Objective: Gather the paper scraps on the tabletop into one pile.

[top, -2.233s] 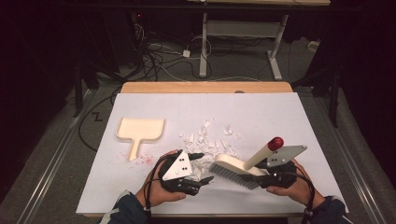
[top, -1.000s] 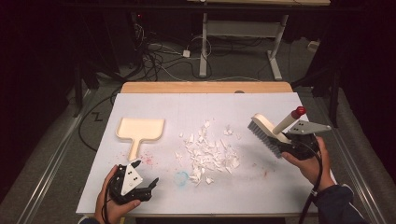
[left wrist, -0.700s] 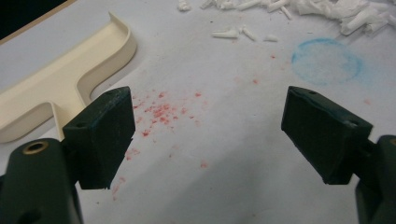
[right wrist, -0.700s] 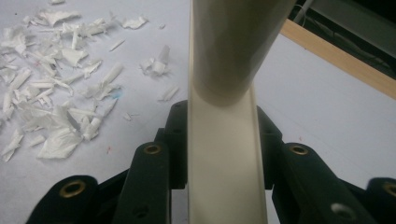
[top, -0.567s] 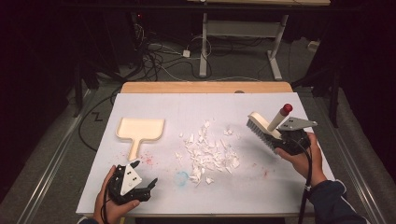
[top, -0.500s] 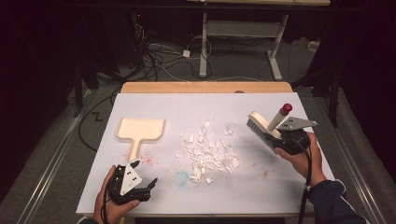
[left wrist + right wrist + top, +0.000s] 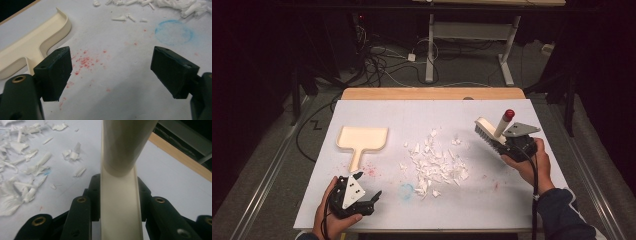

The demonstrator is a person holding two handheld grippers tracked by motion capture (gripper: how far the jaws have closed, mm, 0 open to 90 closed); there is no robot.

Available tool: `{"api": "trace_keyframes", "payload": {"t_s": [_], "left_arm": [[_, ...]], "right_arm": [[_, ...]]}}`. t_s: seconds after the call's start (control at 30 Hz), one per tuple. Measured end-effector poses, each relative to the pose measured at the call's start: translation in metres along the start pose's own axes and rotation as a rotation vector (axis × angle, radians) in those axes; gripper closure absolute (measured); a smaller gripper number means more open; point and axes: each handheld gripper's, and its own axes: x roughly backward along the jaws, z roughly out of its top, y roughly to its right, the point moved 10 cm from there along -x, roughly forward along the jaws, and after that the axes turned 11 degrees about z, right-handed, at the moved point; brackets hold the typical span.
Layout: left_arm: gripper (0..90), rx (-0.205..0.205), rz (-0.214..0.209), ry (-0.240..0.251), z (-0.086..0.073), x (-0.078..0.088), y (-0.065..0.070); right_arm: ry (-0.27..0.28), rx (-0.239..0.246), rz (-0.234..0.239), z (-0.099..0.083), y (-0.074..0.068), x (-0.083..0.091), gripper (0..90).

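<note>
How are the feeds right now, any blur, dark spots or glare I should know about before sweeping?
High view: white table cover evenly lit, room around it dark, paper scraps fairly sharp. Left gripper view: the tool's jaws are in shade, dustpan and red specks clear. Right gripper view: brush handle is so close it looks soft and blocks the middle; scraps at left stay readable. No glare.

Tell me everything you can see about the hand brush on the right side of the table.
The brush is cream-coloured, plastic by its look, with a long flat body, a row of dark bristles along its underside and an angled round handle ending in a red tip. It hangs above the white table cover, right of the pile of paper scraps, bristles turned toward them. The right gripper is shut on its body; in the right gripper view the black jaws press both sides of the cream bar. It is apart from the scraps.
</note>
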Motion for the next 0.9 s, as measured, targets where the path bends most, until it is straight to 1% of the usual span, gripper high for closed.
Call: {"api": "trace_keyframes", "payload": {"t_s": [0.03, 0.07, 0.1, 0.13, 0.17, 0.2, 0.23, 0.27, 0.3, 0.4, 0.43, 0.47, 0.5, 0.53, 0.57, 0.63, 0.67, 0.7, 0.73, 0.77, 0.8, 0.87, 0.9], "left_arm": [[16.8, -0.002, -0.004, -0.003, 0.0, -0.001, 0.001], [16.8, -0.006, -0.007, -0.007, -0.001, -0.001, 0.001], [16.8, -0.008, -0.009, -0.011, -0.002, -0.002, 0.002], [16.9, -0.008, -0.009, -0.011, -0.002, -0.002, 0.002], [16.9, -0.006, -0.01, -0.01, -0.002, -0.001, 0.002], [16.9, -0.003, -0.01, -0.008, -0.002, -0.001, 0.001], [16.9, -0.003, -0.008, -0.007, -0.002, -0.001, 0.001], [16.9, -0.003, -0.007, -0.007, -0.002, -0.001, 0.001], [16.9, -0.003, -0.008, -0.005, -0.002, -0.001, 0.001], [16.8, -0.01, -0.013, -0.007, -0.002, -0.001, 0.002], [16.9, -0.012, -0.015, -0.007, -0.001, -0.001, 0.002], [16.9, -0.014, -0.017, -0.006, -0.001, -0.001, 0.003], [16.9, -0.019, -0.019, -0.009, -0.002, 0.0, 0.004], [16.9, -0.019, -0.019, -0.009, -0.002, 0.0, 0.004], [16.9, -0.018, -0.02, -0.011, -0.003, 0.0, 0.004], [16.9, -0.018, -0.021, -0.014, -0.003, 0.0, 0.004], [16.9, -0.02, -0.022, -0.014, -0.003, 0.001, 0.004], [16.8, -0.024, -0.023, -0.014, -0.003, 0.001, 0.005], [16.8, -0.026, -0.024, -0.014, -0.003, 0.001, 0.005], [16.9, -0.027, -0.024, -0.013, -0.003, 0.001, 0.005], [16.8, -0.027, -0.025, -0.012, -0.002, 0.002, 0.005], [16.8, -0.019, -0.028, -0.018, -0.002, 0.002, 0.007], [16.8, -0.023, -0.028, -0.02, -0.003, 0.002, 0.007]], "right_arm": [[-0.015, 0.008, -0.003, 0.003, -0.002, -0.009, 68.0], [-0.015, 0.008, -0.003, 0.003, -0.002, -0.009, 68.0], [-0.035, 0.028, -0.019, 0.007, -0.003, -0.02, 68.0], [-0.048, 0.039, -0.019, 0.008, -0.006, -0.025, 68.0], [-0.048, 0.039, -0.019, 0.008, -0.006, -0.025, 68.0], [-0.054, 0.048, -0.019, 0.01, -0.008, -0.031, 68.0], [-0.072, 0.073, -0.016, 0.014, -0.014, -0.042, 68.0], [-0.072, 0.073, -0.016, 0.014, -0.014, -0.042, 68.0], [-0.081, 0.083, -0.014, 0.015, -0.017, -0.047, 68.1], [-0.089, 0.13, -0.002, 0.022, -0.031, -0.059, 68.0], [-0.085, 0.142, 0.008, 0.024, -0.036, -0.061, 68.1], [-0.08, 0.151, 0.023, 0.026, -0.043, -0.063, 68.0], [-0.065, 0.168, 0.065, 0.03, -0.057, -0.065, 68.0], [-0.061, 0.181, 0.078, 0.03, -0.064, -0.065, 68.0], [-0.061, 0.181, 0.078, 0.03, -0.064, -0.065, 68.0], [-0.048, 0.197, 0.127, 0.031, -0.079, -0.063, 68.0], [-0.052, 0.209, 0.14, 0.03, -0.084, -0.06, 68.0], [-0.041, 0.227, 0.182, 0.029, -0.095, -0.053, 68.0], [-0.041, 0.227, 0.182, 0.029, -0.095, -0.053, 68.0], [-0.037, 0.236, 0.207, 0.029, -0.1, -0.05, 68.0], [-0.043, 0.256, 0.22, 0.027, -0.104, -0.046, 68.0], [-0.031, 0.259, 0.236, 0.026, -0.112, -0.038, 68.0], [-0.024, 0.267, 0.246, 0.026, -0.115, -0.035, 68.0]]}}
